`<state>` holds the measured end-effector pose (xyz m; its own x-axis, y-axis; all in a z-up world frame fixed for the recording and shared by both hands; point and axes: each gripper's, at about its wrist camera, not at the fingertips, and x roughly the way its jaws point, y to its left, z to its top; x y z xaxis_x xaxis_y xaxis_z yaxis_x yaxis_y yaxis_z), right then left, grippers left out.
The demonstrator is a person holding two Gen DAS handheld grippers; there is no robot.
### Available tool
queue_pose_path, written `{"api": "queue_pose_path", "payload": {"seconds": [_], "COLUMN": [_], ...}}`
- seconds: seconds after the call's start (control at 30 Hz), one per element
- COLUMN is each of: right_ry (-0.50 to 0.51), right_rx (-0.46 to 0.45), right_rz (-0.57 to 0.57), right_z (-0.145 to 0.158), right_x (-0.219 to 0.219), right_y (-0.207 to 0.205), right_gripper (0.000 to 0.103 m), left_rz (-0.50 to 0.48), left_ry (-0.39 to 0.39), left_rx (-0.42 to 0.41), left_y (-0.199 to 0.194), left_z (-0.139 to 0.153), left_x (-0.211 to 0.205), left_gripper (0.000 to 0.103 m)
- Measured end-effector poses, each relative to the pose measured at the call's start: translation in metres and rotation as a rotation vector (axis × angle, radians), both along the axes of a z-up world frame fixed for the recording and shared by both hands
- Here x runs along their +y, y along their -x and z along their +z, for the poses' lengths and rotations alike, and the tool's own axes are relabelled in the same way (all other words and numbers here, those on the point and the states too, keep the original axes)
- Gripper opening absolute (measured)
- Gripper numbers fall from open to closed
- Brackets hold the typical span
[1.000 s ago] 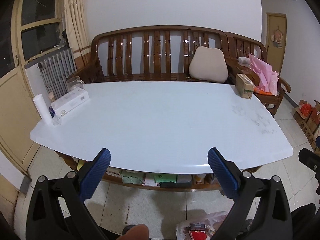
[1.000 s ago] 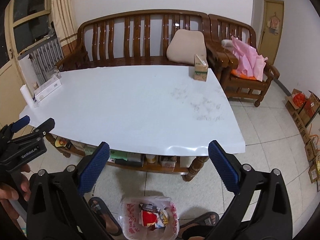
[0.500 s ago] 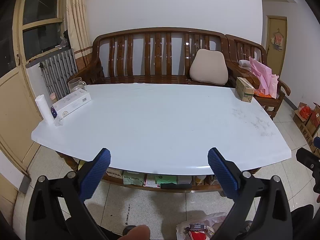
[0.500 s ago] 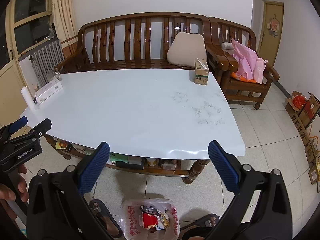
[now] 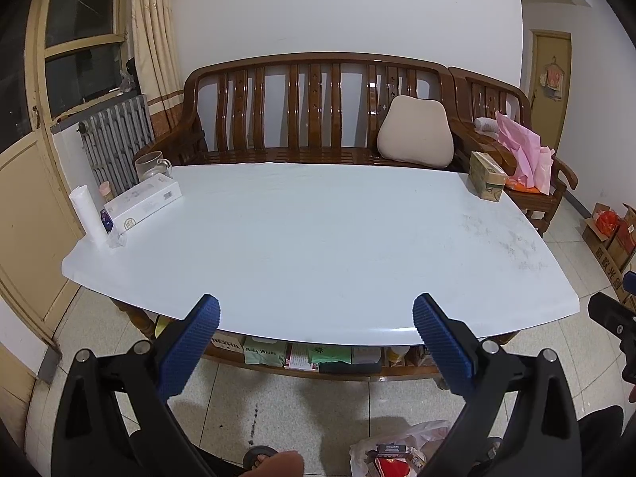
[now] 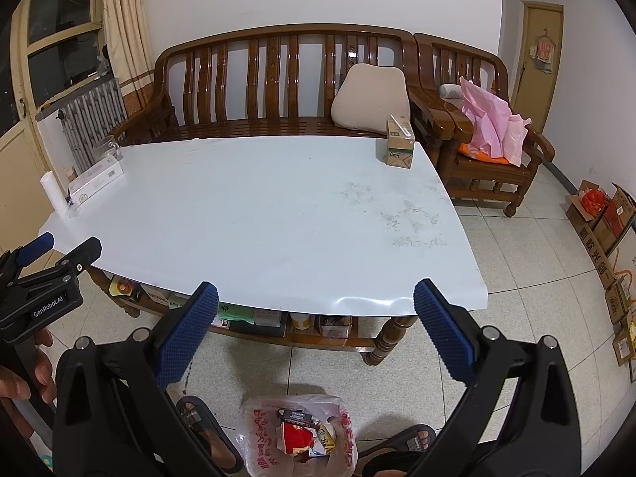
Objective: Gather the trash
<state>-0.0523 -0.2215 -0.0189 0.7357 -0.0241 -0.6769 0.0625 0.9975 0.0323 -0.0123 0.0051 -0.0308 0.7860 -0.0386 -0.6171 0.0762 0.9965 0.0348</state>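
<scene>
A plastic trash bag (image 6: 298,435) with red and white wrappers inside lies on the floor between the person's feet; its edge shows in the left wrist view (image 5: 397,451). A milk carton (image 6: 399,146) with a straw stands at the white table's (image 6: 258,218) far right corner, also in the left wrist view (image 5: 485,176). My left gripper (image 5: 316,342) is open and empty, held in front of the table's near edge. My right gripper (image 6: 316,338) is open and empty above the bag. The left gripper also shows at the left of the right wrist view (image 6: 59,250).
A white box (image 5: 143,206), a paper roll (image 5: 85,214) and a glass jug (image 5: 151,165) sit at the table's left end. A wooden bench (image 5: 318,119) with a cushion (image 5: 415,137) stands behind. A pink bag (image 6: 493,119) lies on the armchair. Cardboard boxes (image 6: 604,230) line the right wall. Packets fill the shelf under the table.
Both grippers have drawn back and up a little from the table, so it looks slightly lower and farther. Both stay open and empty.
</scene>
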Motion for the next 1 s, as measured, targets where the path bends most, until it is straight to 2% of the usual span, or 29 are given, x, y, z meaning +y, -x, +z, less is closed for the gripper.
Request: {"api": "queue_pose_path", "payload": {"seconds": [1.0], "right_ry": [0.0], "right_rx": [0.001], "right_rz": [-0.002], "right_z": [-0.0004], "right_x": [-0.0027], "right_y": [-0.0002], "right_gripper": [0.096], "left_rz": [-0.001], "left_ry": [0.0], "left_rx": [0.006], "left_y": [-0.0001], "left_z": [-0.0019], "left_x": [-0.001], "left_gripper": [0.095]}}
